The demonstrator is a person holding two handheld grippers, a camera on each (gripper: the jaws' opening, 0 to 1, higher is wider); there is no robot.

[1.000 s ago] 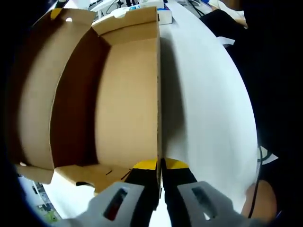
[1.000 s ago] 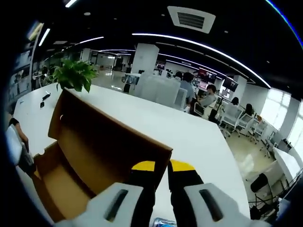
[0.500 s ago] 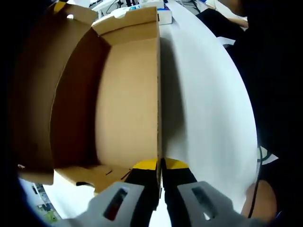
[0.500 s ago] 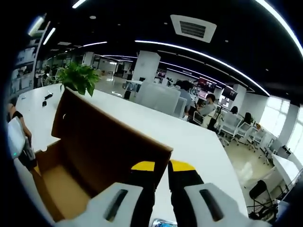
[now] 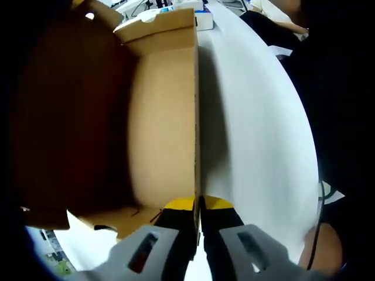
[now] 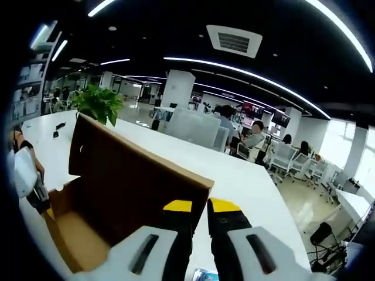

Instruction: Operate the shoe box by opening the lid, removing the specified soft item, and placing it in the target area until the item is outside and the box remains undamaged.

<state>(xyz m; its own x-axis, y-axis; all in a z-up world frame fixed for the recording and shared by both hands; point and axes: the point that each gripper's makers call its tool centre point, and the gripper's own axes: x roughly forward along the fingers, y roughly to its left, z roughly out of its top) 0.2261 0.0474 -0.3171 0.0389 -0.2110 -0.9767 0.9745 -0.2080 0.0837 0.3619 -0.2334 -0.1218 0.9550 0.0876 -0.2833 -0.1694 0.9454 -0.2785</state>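
An open brown cardboard shoe box [image 5: 164,117] lies on the white table [image 5: 252,129]. Its floor shows bare cardboard, with no soft item to see. My left gripper [image 5: 199,203] is shut on the rim of the box's right side wall. The hinged lid [image 5: 70,117] leans dark over the box's left half. In the right gripper view the lid [image 6: 135,181] stands up in front of me, with my right gripper [image 6: 200,206] shut on its top edge. Below it lies the box floor [image 6: 76,240], and the left gripper [image 6: 29,181] holds the box at far left.
A potted plant [image 6: 99,102] stands on the table behind the lid. Seated people [image 6: 252,137] and office chairs are farther back. Small boxes and cables [image 5: 187,9] lie beyond the shoe box. A person's dark clothing [image 5: 328,88] borders the table's right edge.
The lid has swung further over the box's inside, shading its left wall and floor. The right gripper view has tilted slightly. Both grippers keep their holds.
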